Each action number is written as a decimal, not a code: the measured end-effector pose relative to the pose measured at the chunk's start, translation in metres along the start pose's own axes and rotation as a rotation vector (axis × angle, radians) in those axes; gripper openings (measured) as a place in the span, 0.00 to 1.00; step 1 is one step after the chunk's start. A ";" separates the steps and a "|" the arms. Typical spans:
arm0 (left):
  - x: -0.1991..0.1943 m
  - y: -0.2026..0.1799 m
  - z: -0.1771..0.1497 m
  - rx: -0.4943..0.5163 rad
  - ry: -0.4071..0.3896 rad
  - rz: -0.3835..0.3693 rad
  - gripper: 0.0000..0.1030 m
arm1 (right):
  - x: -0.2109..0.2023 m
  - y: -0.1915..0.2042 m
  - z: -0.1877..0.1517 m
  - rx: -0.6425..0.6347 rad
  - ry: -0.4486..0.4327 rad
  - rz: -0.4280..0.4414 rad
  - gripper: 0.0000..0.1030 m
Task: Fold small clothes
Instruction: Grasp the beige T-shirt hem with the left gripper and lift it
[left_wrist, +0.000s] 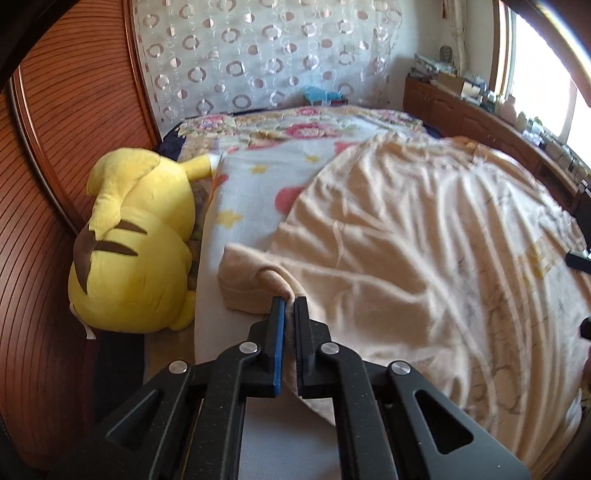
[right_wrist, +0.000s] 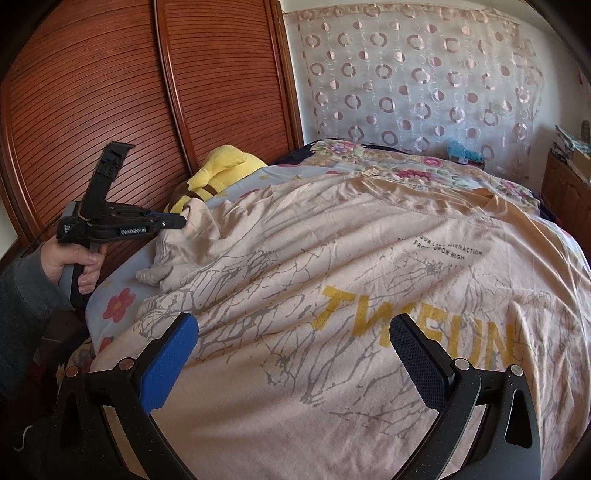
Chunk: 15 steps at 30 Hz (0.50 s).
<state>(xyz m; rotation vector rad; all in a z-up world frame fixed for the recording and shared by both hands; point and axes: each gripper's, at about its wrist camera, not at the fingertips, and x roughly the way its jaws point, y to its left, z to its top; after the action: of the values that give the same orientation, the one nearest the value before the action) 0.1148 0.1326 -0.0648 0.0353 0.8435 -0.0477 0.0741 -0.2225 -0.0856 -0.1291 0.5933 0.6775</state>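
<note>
A peach T-shirt (right_wrist: 351, 280) with grey branch print and yellow letters lies spread over the bed. In the left wrist view the shirt (left_wrist: 424, 258) fills the right side. My left gripper (left_wrist: 290, 302) is shut on the shirt's left sleeve (left_wrist: 251, 284) near its cuff, lifting a fold. It also shows in the right wrist view (right_wrist: 181, 221), held by a hand at the bed's left edge. My right gripper (right_wrist: 295, 332) is open and empty, its fingers hovering just over the shirt's printed front.
A yellow plush toy (left_wrist: 136, 243) lies at the bed's left edge against the brown slatted wardrobe doors (right_wrist: 92, 92). A floral bedspread (left_wrist: 258, 177) covers the bed. A wooden cabinet (left_wrist: 480, 114) with clutter runs along the right under the window.
</note>
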 end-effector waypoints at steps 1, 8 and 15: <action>-0.007 -0.004 0.006 -0.002 -0.021 -0.018 0.05 | -0.002 -0.001 0.000 0.005 -0.004 -0.003 1.00; -0.044 -0.060 0.043 0.078 -0.120 -0.136 0.05 | -0.018 -0.014 -0.006 0.044 -0.037 -0.037 1.00; -0.060 -0.121 0.055 0.163 -0.143 -0.260 0.06 | -0.029 -0.019 -0.012 0.083 -0.053 -0.084 1.00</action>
<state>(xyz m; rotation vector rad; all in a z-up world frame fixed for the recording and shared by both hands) 0.1090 0.0110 0.0146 0.0748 0.6960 -0.3600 0.0623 -0.2571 -0.0803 -0.0584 0.5606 0.5728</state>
